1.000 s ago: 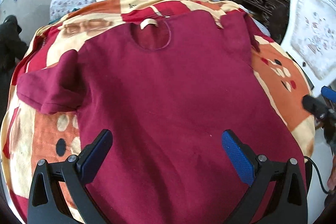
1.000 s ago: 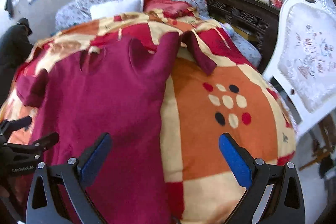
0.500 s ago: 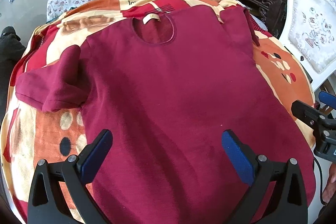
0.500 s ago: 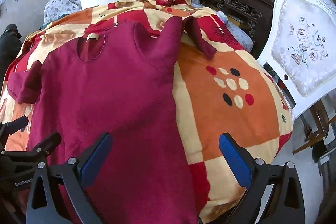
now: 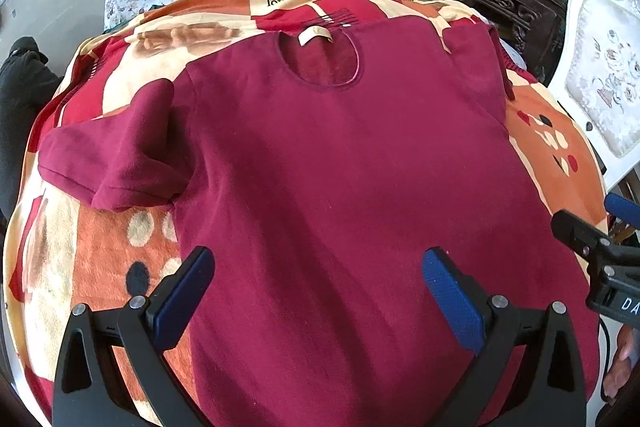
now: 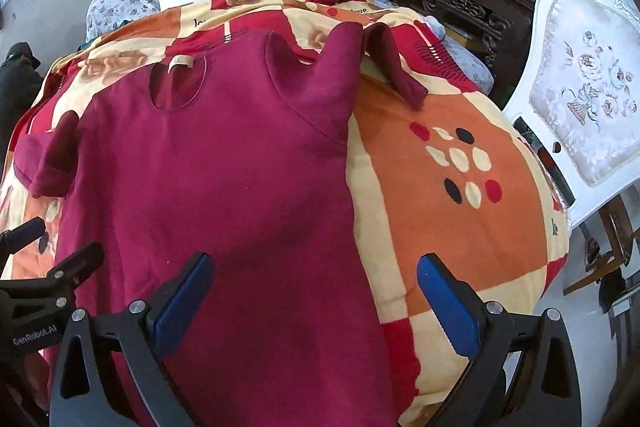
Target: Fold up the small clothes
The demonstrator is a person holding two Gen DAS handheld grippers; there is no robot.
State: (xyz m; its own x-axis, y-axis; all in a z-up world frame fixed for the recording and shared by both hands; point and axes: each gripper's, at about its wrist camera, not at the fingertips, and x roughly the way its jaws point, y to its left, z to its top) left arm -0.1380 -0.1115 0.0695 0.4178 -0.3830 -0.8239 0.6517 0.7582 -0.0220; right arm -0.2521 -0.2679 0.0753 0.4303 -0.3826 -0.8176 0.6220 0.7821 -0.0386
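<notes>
Both cameras are showing slightly more of the bed than a second ago, and the dark red shirt is sitting lower and fuller in each frame while lying in the same spread on the blanket. In the left wrist view the shirt is filling the middle of the frame, a soft, fuzzy knit lying flat with its round neckline and a pale tag at the upper centre, one short sleeve bunching into a thick fold at the left. The blanket beneath is looking plush, with orange, cream and red blocks and oval dots. The left gripper is hovering above the shirt's lower part at the bottom of the frame, its blue-padded fingers spread wide and holding nothing. In the right wrist view the right gripper is hanging over the shirt's right edge at the bottom, fingers likewise wide apart and empty; the left gripper's black frame is showing at the lower left. The shirt's other sleeve is lying folded over, upper centre. A white carved chair with embroidered padding is standing at the right, beside a dark carved headboard at the upper right
</notes>
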